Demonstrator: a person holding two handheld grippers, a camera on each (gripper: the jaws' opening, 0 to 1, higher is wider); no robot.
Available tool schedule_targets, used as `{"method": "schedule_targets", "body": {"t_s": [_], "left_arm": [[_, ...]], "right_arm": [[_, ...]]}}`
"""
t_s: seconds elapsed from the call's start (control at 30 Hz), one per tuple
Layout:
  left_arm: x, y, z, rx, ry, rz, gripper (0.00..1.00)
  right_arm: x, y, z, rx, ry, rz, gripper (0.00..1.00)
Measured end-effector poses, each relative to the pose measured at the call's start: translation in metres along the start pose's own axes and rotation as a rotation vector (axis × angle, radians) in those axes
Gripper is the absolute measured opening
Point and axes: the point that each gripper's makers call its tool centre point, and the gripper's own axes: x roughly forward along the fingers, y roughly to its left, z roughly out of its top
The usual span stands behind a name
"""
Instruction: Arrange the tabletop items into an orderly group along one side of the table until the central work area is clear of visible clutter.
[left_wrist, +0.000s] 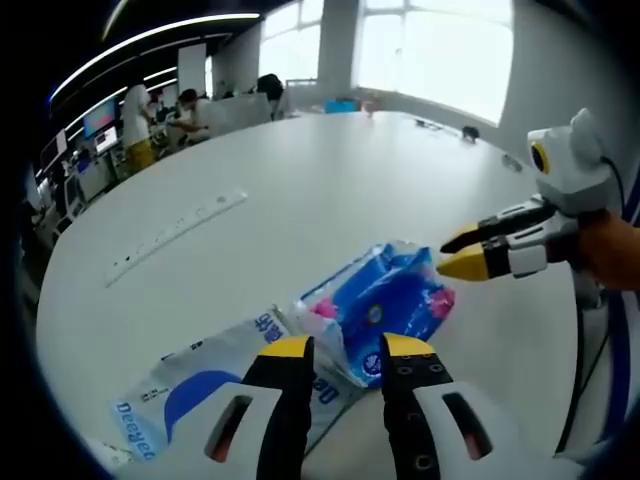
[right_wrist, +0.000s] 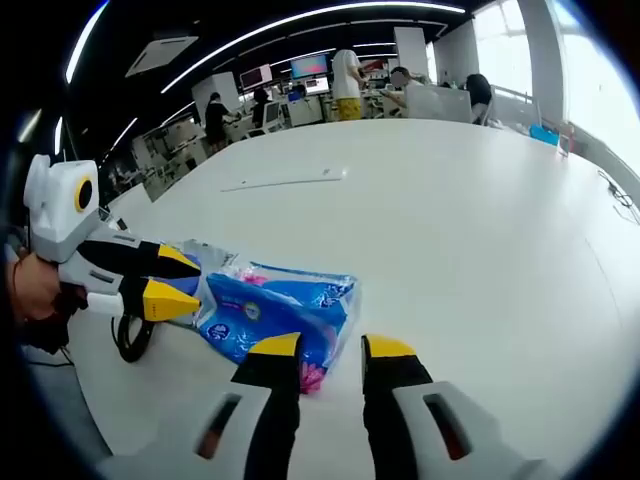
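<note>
Left gripper (left_wrist: 345, 350) jaws slightly parted, holding nothing, just beside blue packet (left_wrist: 385, 303). Right gripper (right_wrist: 330, 348) likewise parted and empty, at packet's other side. Placed so, probably, to pinch and slide it off white table (left_wrist: 330, 190); flat bag (left_wrist: 200, 385) tucked beneath packet.

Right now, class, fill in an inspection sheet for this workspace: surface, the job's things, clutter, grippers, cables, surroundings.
Surface: large white table, mostly bare.
Job's things: blue and pink packet lying flat near the table edge; white and blue bag beside it, partly under it.
Clutter: a long white strip lying farther out on the table.
Grippers: left gripper open, jaws just short of the packet; right gripper open, also near the packet, neither holding anything.
Cables: a dark cable loops at the table edge.
Surroundings: open office with people at desks, monitors, bright windows.
</note>
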Motion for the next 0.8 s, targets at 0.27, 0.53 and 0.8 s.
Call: {"method": "schedule_targets", "body": {"t_s": [0.27, 0.53, 0.8], "left_arm": [[-0.003, -0.001, 0.005, -0.001, -0.016, -0.012, 0.31], [-0.005, -0.001, 0.008, -0.007, -0.022, -0.019, 0.37], [-0.008, -0.004, 0.012, -0.001, -0.037, -0.04, 0.43]], "right_arm": [[-0.002, -0.001, 0.002, -0.001, -0.006, -0.003, 0.28], [-0.004, -0.001, 0.006, 0.003, -0.017, -0.006, 0.33], [-0.005, 0.001, 0.009, 0.001, -0.021, 0.001, 0.43]]}}
